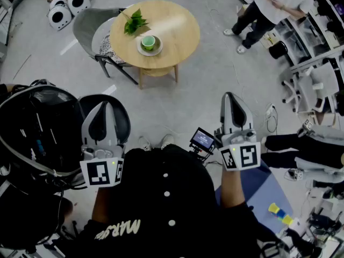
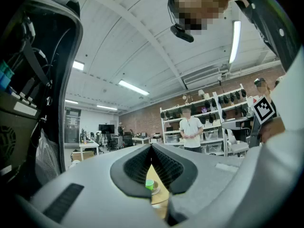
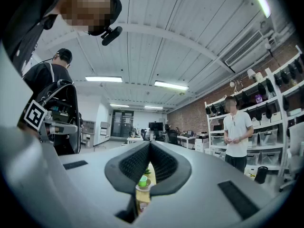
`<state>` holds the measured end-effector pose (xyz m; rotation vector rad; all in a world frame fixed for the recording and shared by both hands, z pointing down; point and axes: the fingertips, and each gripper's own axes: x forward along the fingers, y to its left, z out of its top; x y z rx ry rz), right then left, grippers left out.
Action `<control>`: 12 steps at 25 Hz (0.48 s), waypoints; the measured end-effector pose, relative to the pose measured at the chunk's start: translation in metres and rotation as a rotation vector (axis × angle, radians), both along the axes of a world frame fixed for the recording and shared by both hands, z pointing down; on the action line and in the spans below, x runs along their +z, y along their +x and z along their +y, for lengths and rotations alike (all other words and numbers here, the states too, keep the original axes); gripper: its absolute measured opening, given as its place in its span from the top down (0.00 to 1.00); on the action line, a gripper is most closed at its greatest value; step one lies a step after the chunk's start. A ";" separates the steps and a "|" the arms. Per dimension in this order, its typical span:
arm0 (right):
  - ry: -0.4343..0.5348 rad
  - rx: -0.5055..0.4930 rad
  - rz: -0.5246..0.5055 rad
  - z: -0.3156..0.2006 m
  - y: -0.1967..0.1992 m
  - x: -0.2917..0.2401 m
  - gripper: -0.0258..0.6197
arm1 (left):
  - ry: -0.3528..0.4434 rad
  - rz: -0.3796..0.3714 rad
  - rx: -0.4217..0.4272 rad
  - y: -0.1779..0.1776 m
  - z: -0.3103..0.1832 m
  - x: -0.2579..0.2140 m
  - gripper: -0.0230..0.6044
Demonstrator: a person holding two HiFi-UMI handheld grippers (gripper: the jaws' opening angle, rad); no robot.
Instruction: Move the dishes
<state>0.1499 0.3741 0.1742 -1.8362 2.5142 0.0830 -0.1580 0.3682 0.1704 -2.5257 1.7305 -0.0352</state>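
Probably a lab: brick wall (image 3: 190, 114), equipment shelves (image 2: 223, 120), desks (image 2: 88, 146) with monitors

Colours and patterns, head view and both gripper views.

Cup (image 1: 148, 41) bright green on a pale grey-white saucer (image 1: 158, 51); table (image 1: 177, 26) light yellow wood; plant (image 1: 134, 23) dark green. Chair (image 1: 88, 26) grey, its cushion (image 1: 106, 46) white with black speckle. Left gripper (image 1: 105, 105) and right gripper (image 1: 230, 97) pale grey, with black ribbed pads (image 2: 137, 167); each marker cube (image 1: 102, 172) white with black square patterns. Floor (image 1: 204, 90) light grey. Shirt (image 1: 161, 208) black, with white buttons and white lettering.
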 end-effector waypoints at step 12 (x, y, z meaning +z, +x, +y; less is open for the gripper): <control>0.028 -0.002 -0.085 -0.015 -0.005 -0.004 0.97 | -0.018 0.044 -0.033 -0.014 -0.016 0.004 0.96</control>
